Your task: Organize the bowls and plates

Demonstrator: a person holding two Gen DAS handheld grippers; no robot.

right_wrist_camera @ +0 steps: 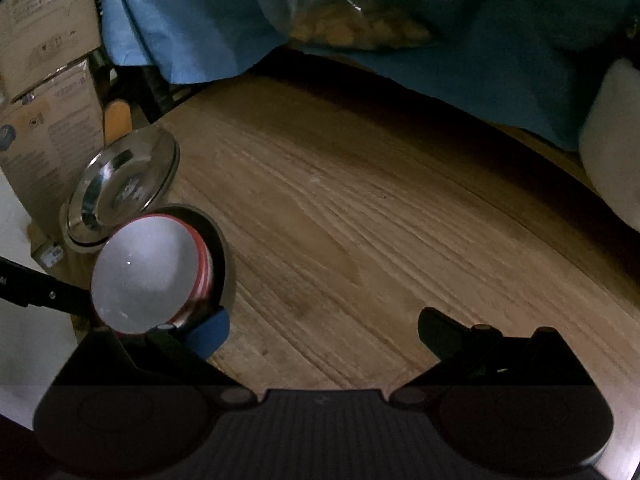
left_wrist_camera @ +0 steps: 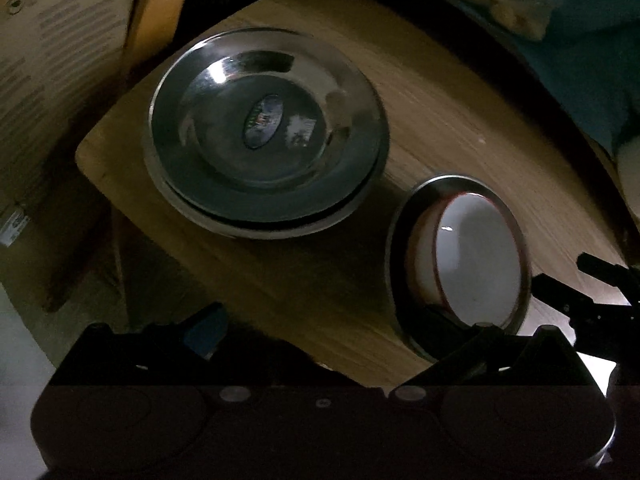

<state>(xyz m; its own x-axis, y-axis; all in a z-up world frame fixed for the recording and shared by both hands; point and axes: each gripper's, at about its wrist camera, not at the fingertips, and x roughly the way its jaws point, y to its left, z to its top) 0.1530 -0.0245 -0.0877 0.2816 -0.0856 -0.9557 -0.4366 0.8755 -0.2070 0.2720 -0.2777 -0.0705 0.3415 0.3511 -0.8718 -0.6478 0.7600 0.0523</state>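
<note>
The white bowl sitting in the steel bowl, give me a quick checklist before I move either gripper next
1. White bowl nested inside the steel bowl: ok, though it sits tilted.
2. Steel plates stacked together on the wooden table: ok, the top one slightly offset.
3. Left gripper open and holding nothing: ok.
4. Right gripper open and holding nothing: ok, its left finger close beside the bowls.
5. Whether that finger touches the white bowl's rim: cannot tell.
6. Bowls well in from the table edge: not ok, they sit near the edge on the left.
</note>
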